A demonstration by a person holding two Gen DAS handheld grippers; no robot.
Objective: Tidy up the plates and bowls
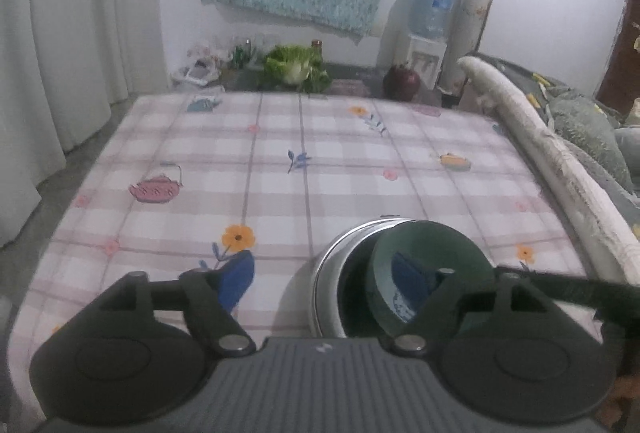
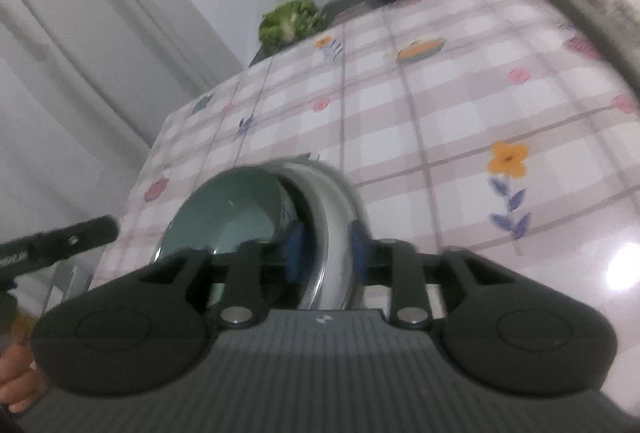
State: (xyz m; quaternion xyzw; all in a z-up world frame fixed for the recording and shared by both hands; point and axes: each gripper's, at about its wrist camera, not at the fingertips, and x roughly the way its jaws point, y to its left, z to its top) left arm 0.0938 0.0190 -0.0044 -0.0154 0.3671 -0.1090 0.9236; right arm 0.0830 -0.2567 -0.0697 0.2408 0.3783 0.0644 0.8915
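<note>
Green bowl (image 1: 434, 265) sits tilted inside the steel bowl (image 1: 340, 269), leaning on its wall, not flat yet. The steel bowl is on the counter (image 1: 280, 161), at the near edge; rest of the checked cloth shows no other plates or bowls that I can see. My left hand-held gripper (image 1: 324, 283) is wide open, one blue pad outside the steel bowl to its left, the other down in the green bowl, not pressing on anything as far as I can tell. My right hand-held gripper (image 2: 326, 249) straddles the steel bowl's rim, one pad inside, one outside; jaws partly open, gap visible on both sides of the rim, so I read it as not gripping, though blur makes contact hard to rule out. From the right view the green bowl (image 2: 224, 213) is just left of that rim, inside the steel bowl (image 2: 336, 201). Progress: nesting looks basically done, one bowl in the other. Left, by my guess: let the green bowl settle level, pull both grippers clear. No plates in view, so I can't tell if any remain.
</note>
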